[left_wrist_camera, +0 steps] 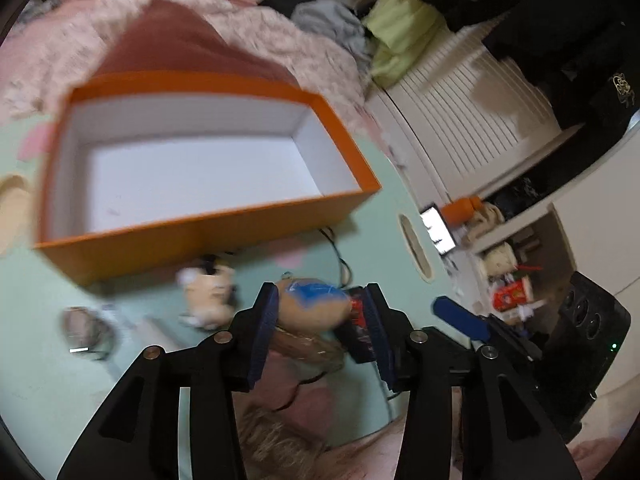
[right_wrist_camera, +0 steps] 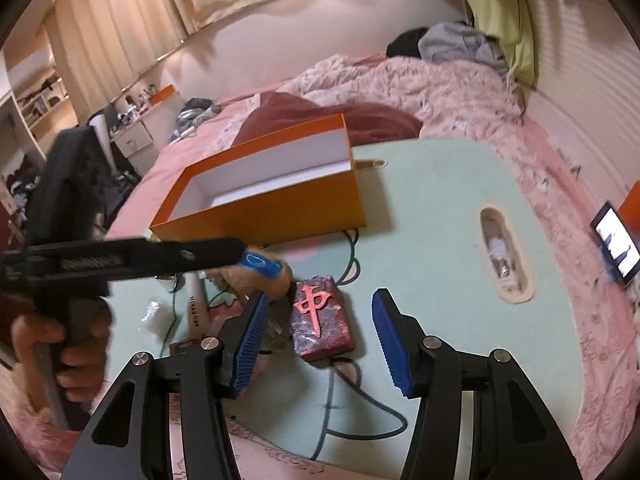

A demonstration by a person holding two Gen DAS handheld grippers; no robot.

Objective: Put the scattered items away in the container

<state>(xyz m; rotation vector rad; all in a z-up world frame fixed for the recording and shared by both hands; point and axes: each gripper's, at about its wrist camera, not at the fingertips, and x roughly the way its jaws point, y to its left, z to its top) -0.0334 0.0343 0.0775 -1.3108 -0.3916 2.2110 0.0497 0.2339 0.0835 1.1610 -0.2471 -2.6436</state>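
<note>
Lying between the part-open left hand-held gripper [left_wrist_camera: 324, 312] pads, tan plush toy [left_wrist_camera: 312, 306] looks unpressed.

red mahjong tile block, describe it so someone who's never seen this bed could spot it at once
Start at the orange box on the mint green mat, then come toward the camera. The red mahjong tile block lies flat on the mat there, right of the tan plush toy. It alone is a dark red rectangle with a raised pink Chinese character on top.

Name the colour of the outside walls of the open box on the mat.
Orange outside, white inside: the box shows best in the right wrist view.
</note>
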